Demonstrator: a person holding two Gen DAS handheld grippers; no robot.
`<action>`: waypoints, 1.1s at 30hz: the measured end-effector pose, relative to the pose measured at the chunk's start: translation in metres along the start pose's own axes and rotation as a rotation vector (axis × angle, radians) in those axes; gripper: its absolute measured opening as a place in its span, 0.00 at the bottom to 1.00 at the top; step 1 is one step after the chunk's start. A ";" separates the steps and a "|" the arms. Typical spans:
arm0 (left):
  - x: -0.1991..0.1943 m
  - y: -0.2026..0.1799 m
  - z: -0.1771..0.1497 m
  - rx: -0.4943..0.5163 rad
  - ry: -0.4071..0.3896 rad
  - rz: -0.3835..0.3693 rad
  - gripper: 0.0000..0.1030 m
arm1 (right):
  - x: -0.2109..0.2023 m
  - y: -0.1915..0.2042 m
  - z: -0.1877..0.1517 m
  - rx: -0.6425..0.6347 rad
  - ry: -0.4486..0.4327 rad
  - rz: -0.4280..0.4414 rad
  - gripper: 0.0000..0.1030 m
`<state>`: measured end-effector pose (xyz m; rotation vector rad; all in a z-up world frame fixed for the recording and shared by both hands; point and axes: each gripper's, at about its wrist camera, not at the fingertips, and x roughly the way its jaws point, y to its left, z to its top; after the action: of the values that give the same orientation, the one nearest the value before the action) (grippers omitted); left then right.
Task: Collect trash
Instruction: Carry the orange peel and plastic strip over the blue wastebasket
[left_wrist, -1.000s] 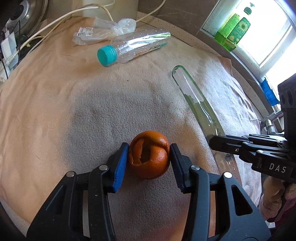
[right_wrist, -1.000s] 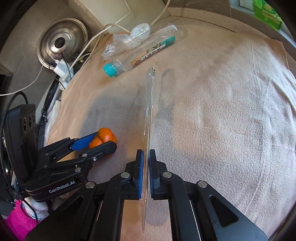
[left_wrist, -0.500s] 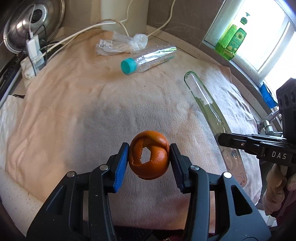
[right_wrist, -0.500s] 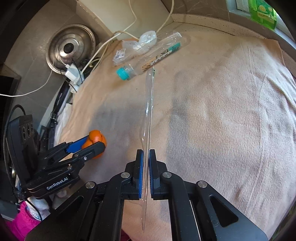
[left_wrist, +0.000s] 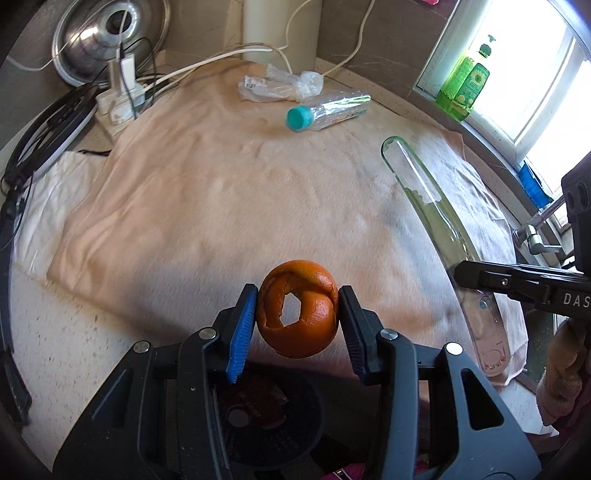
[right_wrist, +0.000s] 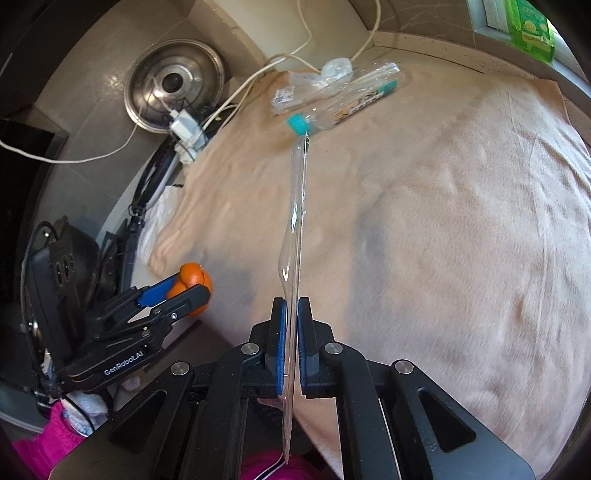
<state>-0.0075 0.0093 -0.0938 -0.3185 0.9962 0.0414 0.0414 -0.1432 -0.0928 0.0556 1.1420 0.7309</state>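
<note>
My left gripper (left_wrist: 297, 319) is shut on a hollow orange peel (left_wrist: 299, 314) and holds it in the air past the counter's front edge, above a dark round bin (left_wrist: 266, 417). The peel also shows in the right wrist view (right_wrist: 192, 282). My right gripper (right_wrist: 291, 347) is shut on a flat clear plastic piece (right_wrist: 295, 221), held edge-on above the towel; it also shows in the left wrist view (left_wrist: 439, 218). A crushed clear bottle with a teal cap (left_wrist: 325, 110) and a crumpled plastic wrapper (left_wrist: 277, 86) lie at the far side of the beige towel (left_wrist: 221, 206).
A steel pot lid (left_wrist: 107, 40), a white power strip with cables (left_wrist: 122, 96) and a dark appliance stand at the back left. Green soap bottles (left_wrist: 465, 85) stand on the window sill. A tap (left_wrist: 535, 240) is at the right. Pink cloth (right_wrist: 55, 443) lies below.
Both grippers have pulled back and up from the towel. The left gripper has carried the orange peel out over the counter's front edge, above the dark bin.
</note>
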 end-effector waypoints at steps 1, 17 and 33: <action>-0.002 0.003 -0.004 -0.002 0.003 0.002 0.44 | 0.001 0.005 -0.004 -0.004 0.004 0.002 0.04; -0.018 0.060 -0.075 -0.053 0.080 0.015 0.44 | 0.037 0.065 -0.075 -0.071 0.080 0.028 0.04; 0.003 0.070 -0.127 -0.020 0.183 0.001 0.44 | 0.074 0.081 -0.134 -0.088 0.123 0.001 0.04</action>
<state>-0.1219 0.0396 -0.1771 -0.3449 1.1780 0.0233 -0.0955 -0.0826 -0.1788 -0.0637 1.2249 0.7937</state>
